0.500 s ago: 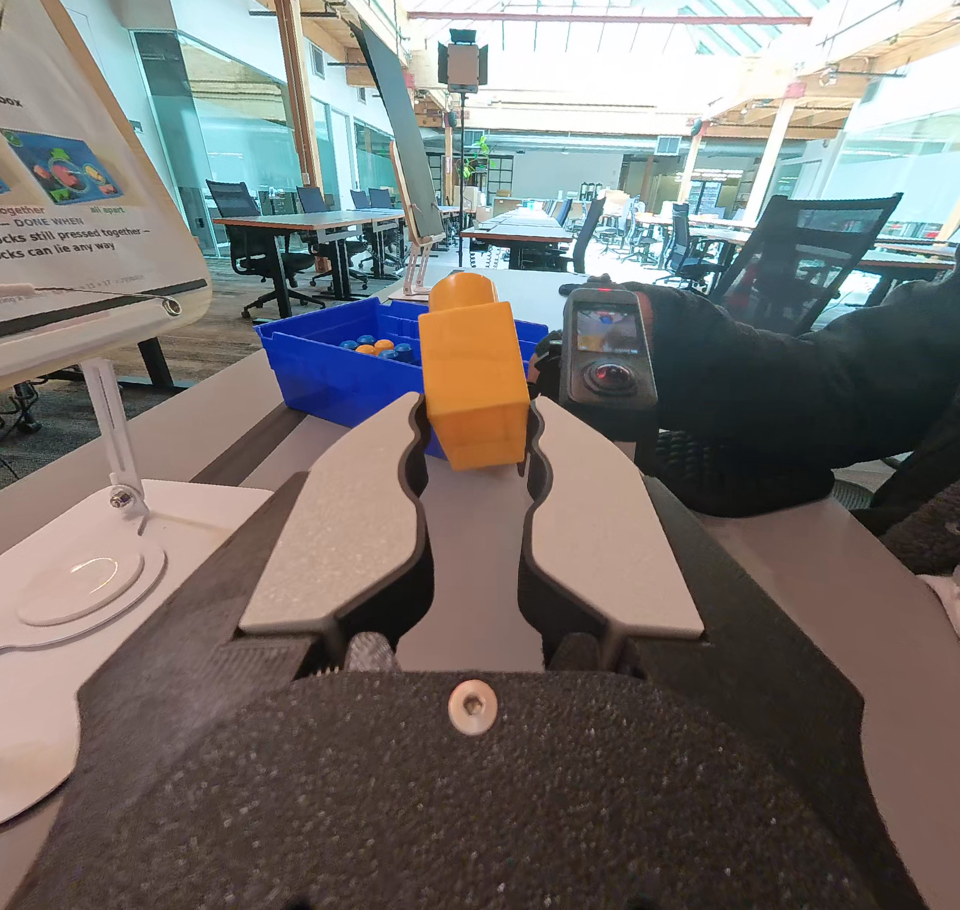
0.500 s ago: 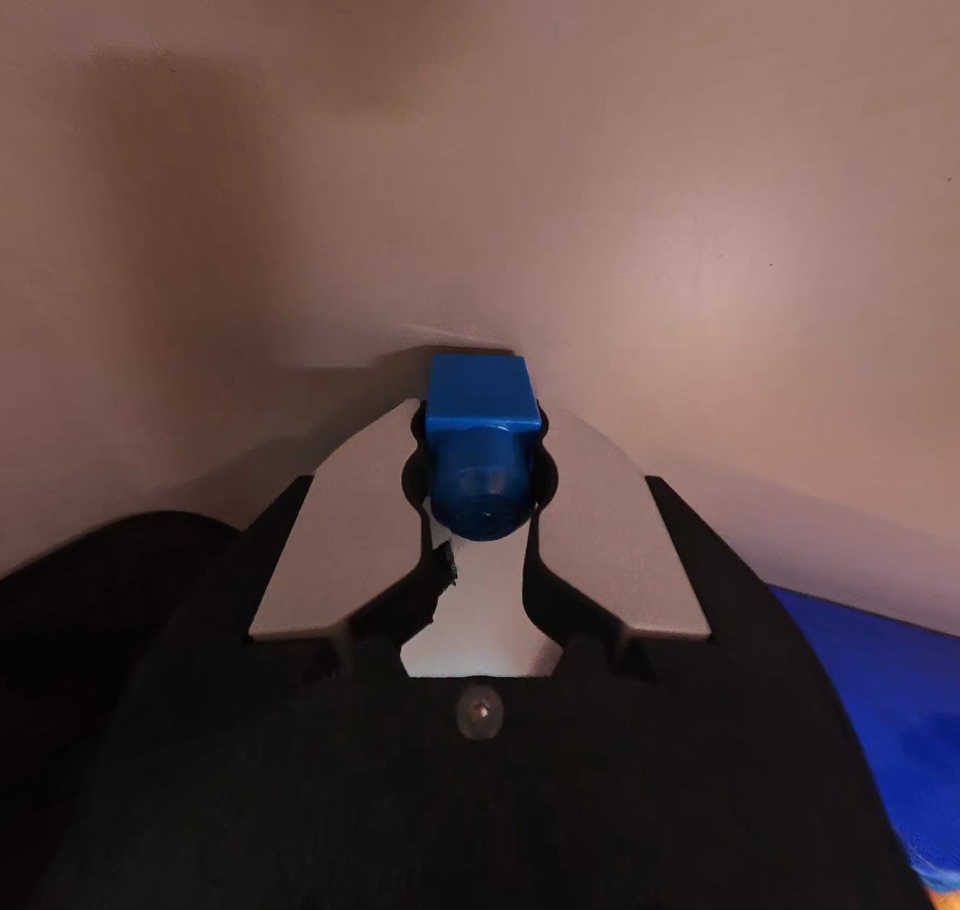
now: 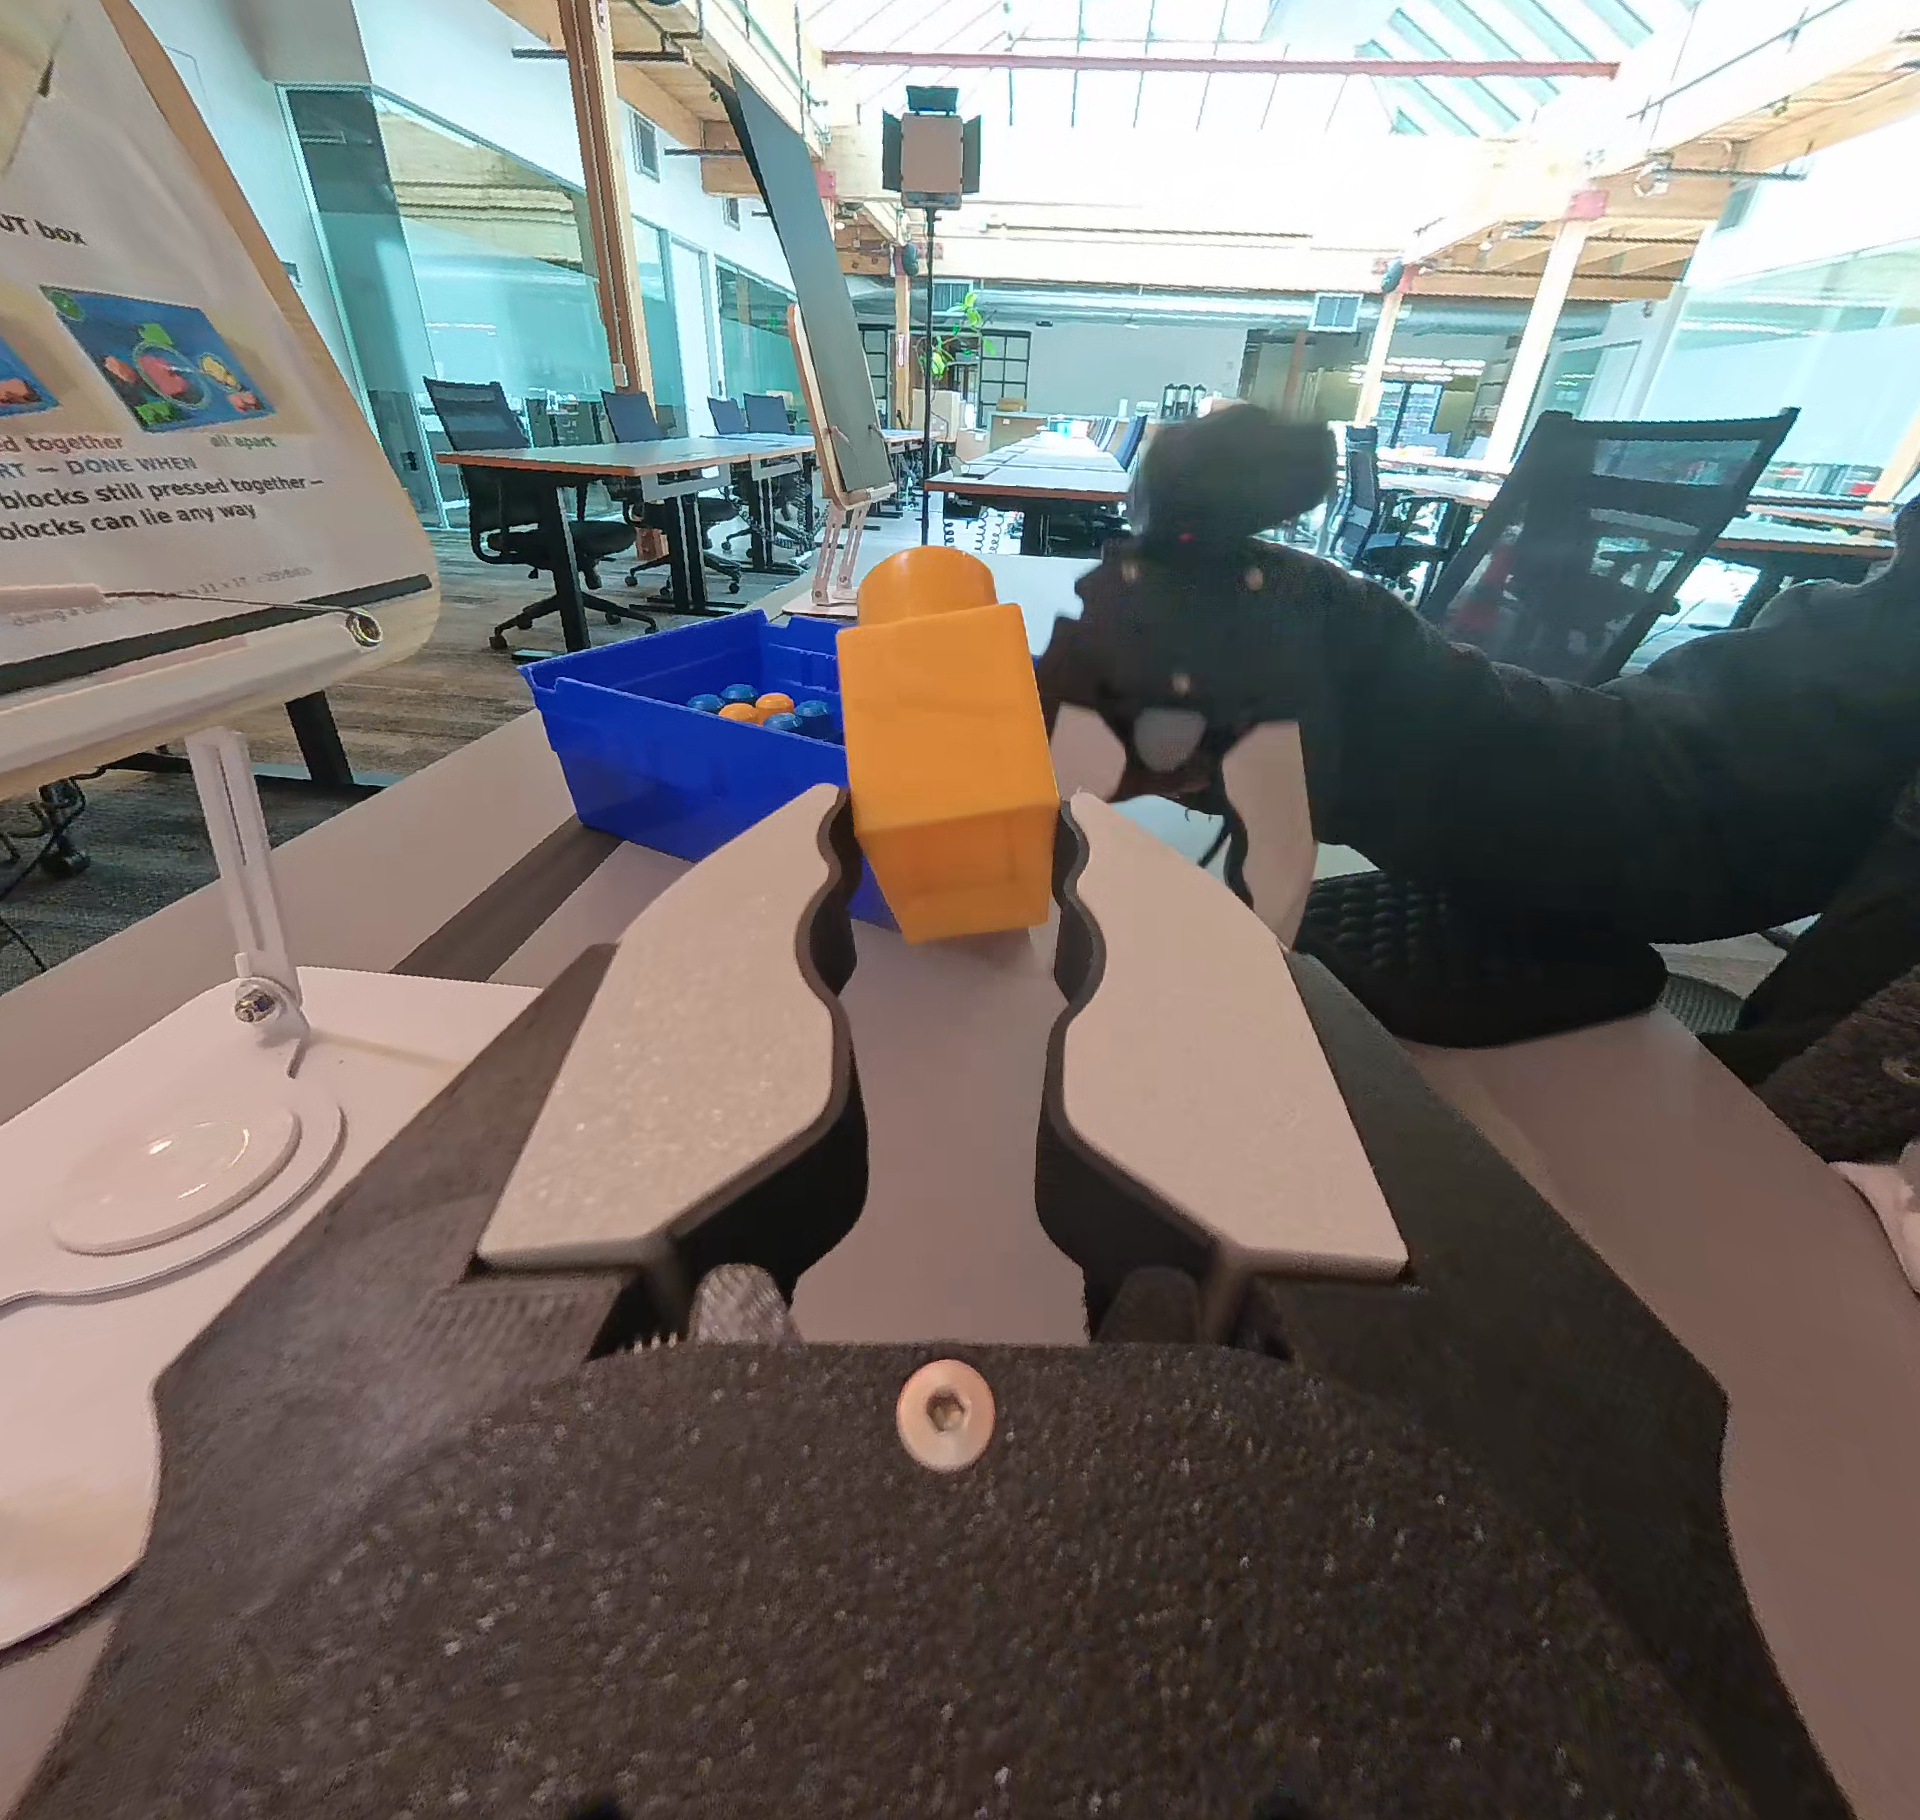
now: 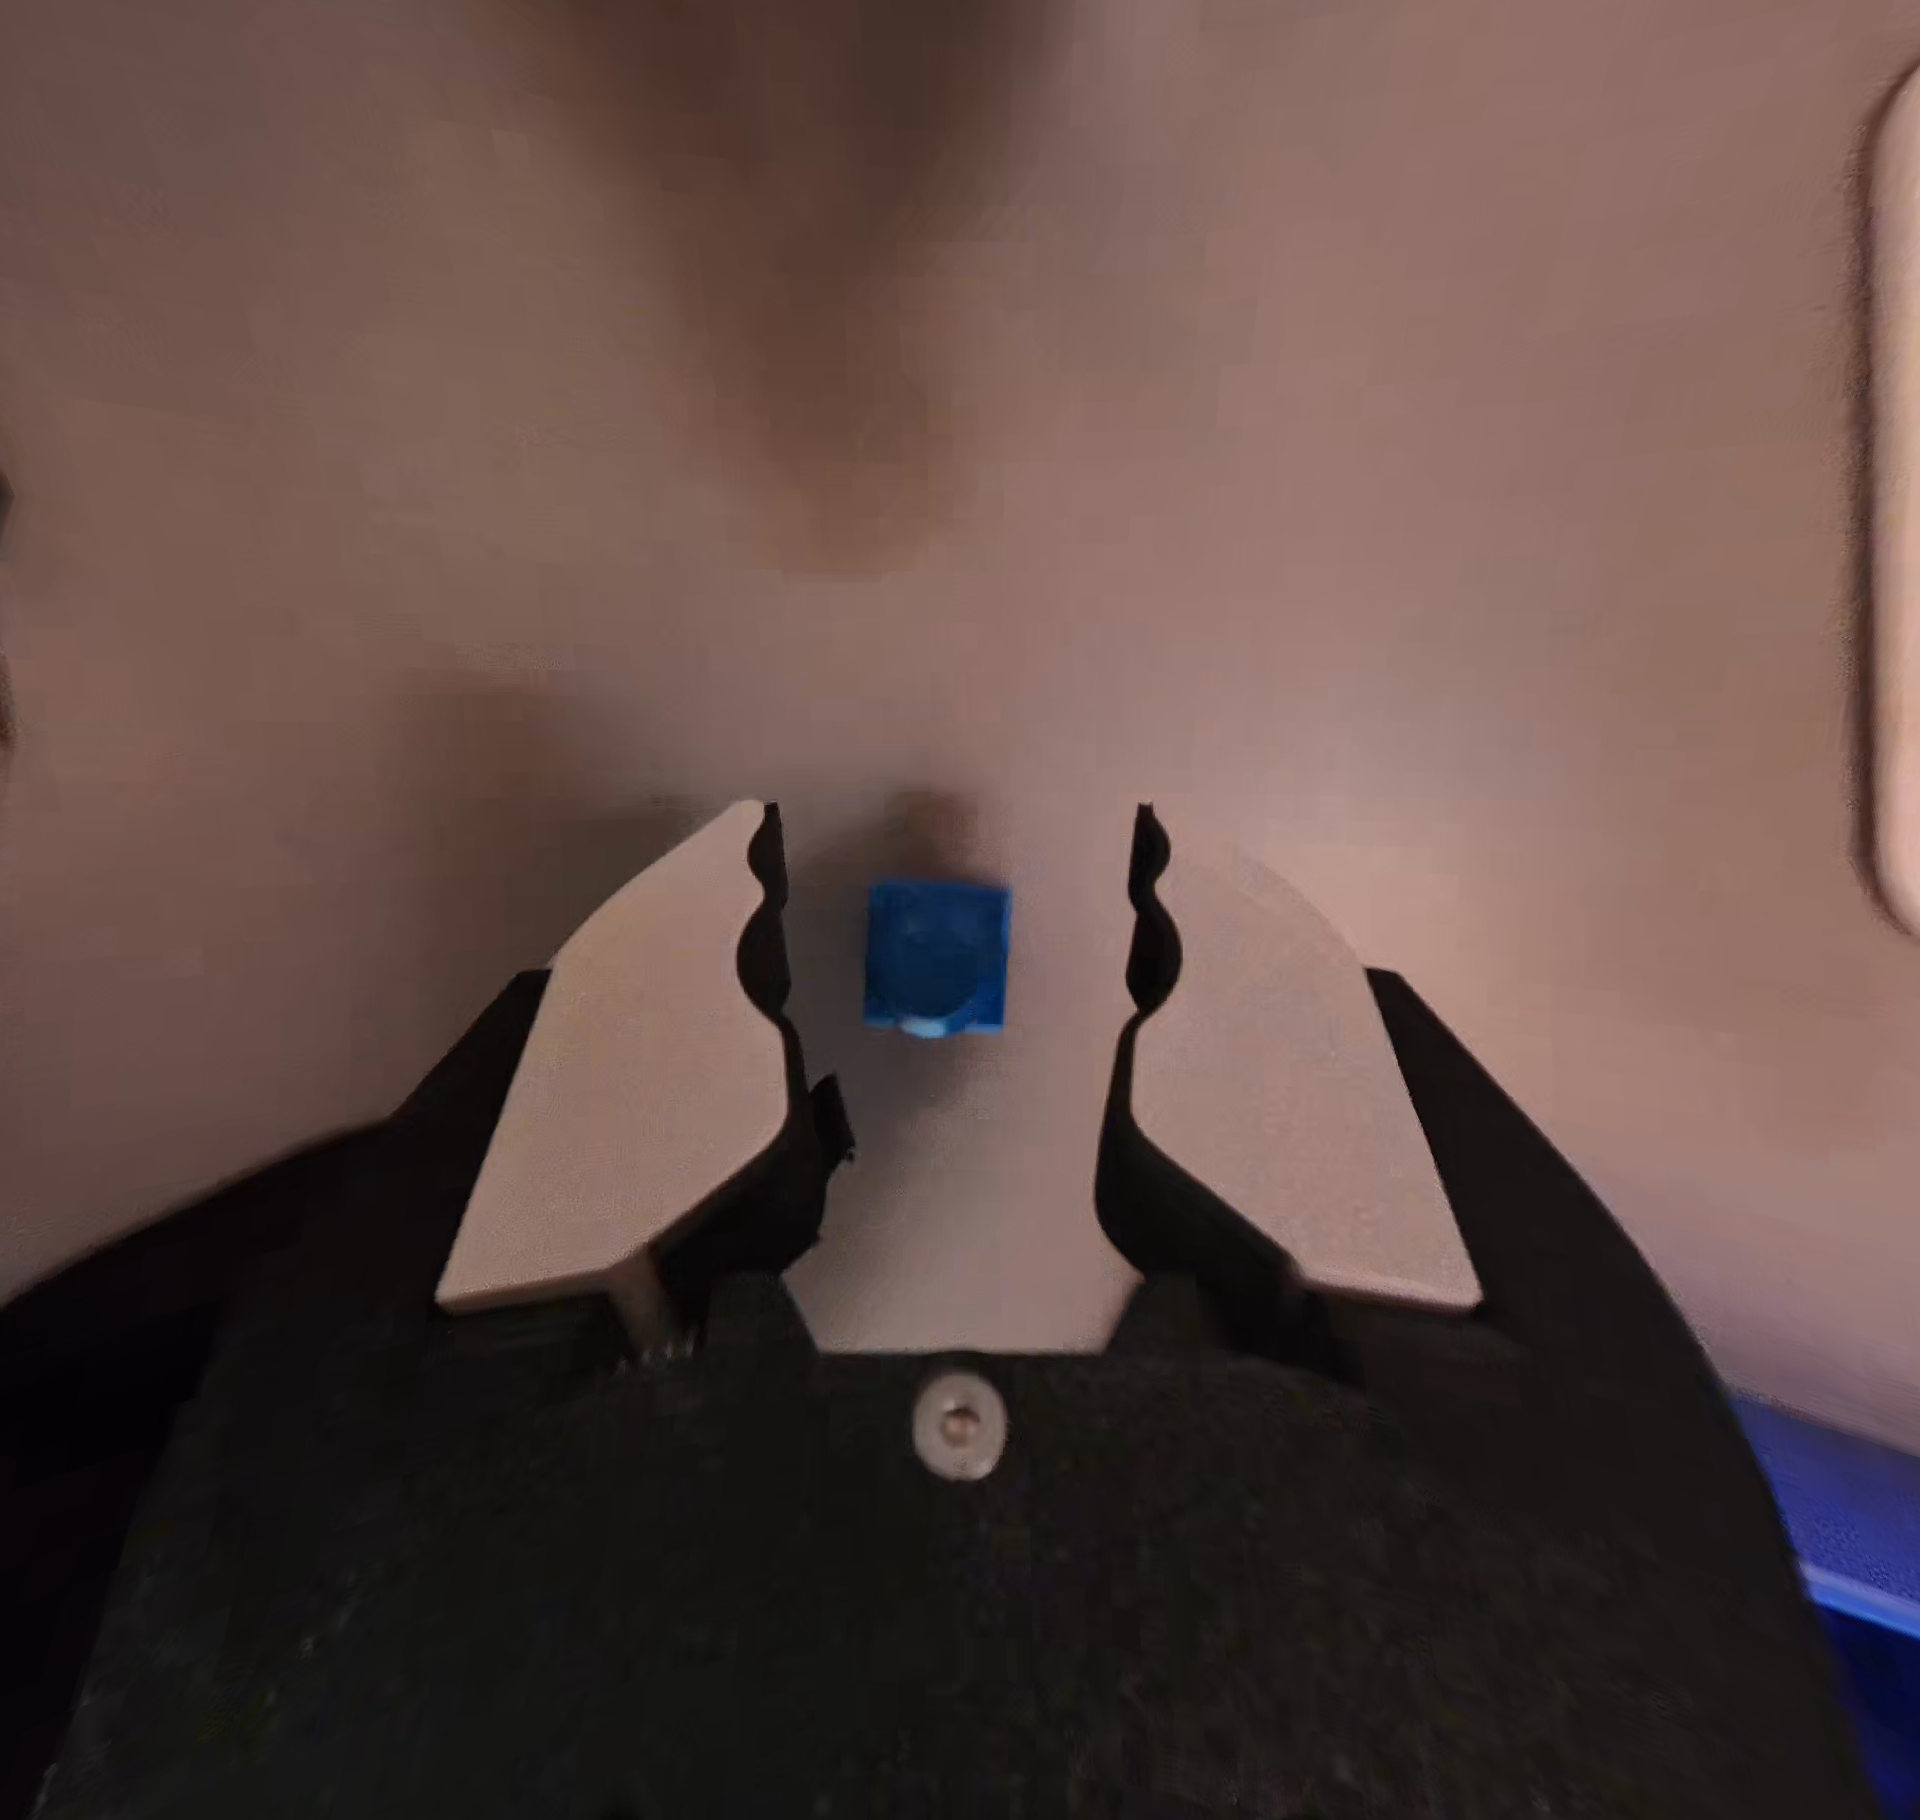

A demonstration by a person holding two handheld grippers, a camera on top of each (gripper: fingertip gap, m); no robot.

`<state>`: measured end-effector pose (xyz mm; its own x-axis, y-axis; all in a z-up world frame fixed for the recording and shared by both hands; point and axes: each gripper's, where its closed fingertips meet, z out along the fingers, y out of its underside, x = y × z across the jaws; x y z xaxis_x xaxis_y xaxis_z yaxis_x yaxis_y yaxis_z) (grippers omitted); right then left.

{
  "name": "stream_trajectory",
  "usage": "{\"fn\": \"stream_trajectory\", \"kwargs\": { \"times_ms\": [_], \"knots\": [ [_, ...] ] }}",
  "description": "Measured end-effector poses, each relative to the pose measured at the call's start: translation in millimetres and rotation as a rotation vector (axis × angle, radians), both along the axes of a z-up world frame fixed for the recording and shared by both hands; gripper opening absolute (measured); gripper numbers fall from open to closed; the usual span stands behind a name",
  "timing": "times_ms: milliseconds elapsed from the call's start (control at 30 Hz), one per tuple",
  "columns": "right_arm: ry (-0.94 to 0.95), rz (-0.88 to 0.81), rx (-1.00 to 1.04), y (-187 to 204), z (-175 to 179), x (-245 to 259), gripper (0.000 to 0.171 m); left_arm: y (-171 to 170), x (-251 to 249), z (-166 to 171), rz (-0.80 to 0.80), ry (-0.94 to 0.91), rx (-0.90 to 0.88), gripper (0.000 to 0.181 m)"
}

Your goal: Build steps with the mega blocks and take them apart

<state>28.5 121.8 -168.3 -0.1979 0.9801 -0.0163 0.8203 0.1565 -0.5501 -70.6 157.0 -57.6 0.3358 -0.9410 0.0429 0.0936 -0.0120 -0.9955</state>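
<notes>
My left gripper (image 3: 951,825) is shut on an orange one-stud block (image 3: 940,742), held tilted above the grey table (image 3: 416,835) with its stud pointing up and away. My right gripper (image 4: 954,820) is open and points straight down at the table (image 4: 1351,523). A small blue one-stud block (image 4: 935,955) stands on the table below it, seen between the spread jaws and touching neither. The right gripper also shows blurred in the left wrist view (image 3: 1195,690), held by a dark-gloved hand to the right of the orange block.
A blue bin (image 3: 665,731) with several blue and orange blocks stands on the table behind the orange block. A white stand (image 3: 156,1147) with an instruction sheet is at the left. A blue bin edge (image 4: 1860,1542) shows at lower right. Office chairs and desks lie beyond. Spacing between my two grippers at the tips: around 15 centimeters.
My right gripper has opened and let go of the blue block, then risen above it; the block now rests on the table. My left gripper still holds the orange block.
</notes>
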Motion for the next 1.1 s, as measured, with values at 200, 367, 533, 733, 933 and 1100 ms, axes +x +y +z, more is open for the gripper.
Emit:
{"fn": "stream_trajectory", "kwargs": {
  "times_ms": [200, 367, 533, 733, 933, 1100],
  "knots": [
    [0.786, -0.121, -0.091, 30, 121, -26, 0.059, -6, 6, 4, -0.033, -0.019, 0.004, 0.036],
    [0.867, -0.142, -0.191, 33, 128, -28, 0.057, -15, 16, 6, -0.074, -0.01, 0.019, 0.035],
    [0.834, -0.104, -0.24, 22, 116, -41, 0.058, -24, 24, 3, -0.119, 0.017, 0.023, 0.036],
    [0.82, -0.07, -0.248, 16, 108, -44, 0.031, -29, 28, 1, -0.143, 0.04, 0.026, 0.036],
    [0.815, -0.059, -0.279, 14, 110, -42, 0.028, -30, 30, -2, -0.154, 0.056, 0.02, 0.036],
    [0.84, -0.075, -0.254, 20, 117, -35, 0.028, -24, 26, -3, -0.115, 0.07, 0.018, 0.037]
  ]
}}
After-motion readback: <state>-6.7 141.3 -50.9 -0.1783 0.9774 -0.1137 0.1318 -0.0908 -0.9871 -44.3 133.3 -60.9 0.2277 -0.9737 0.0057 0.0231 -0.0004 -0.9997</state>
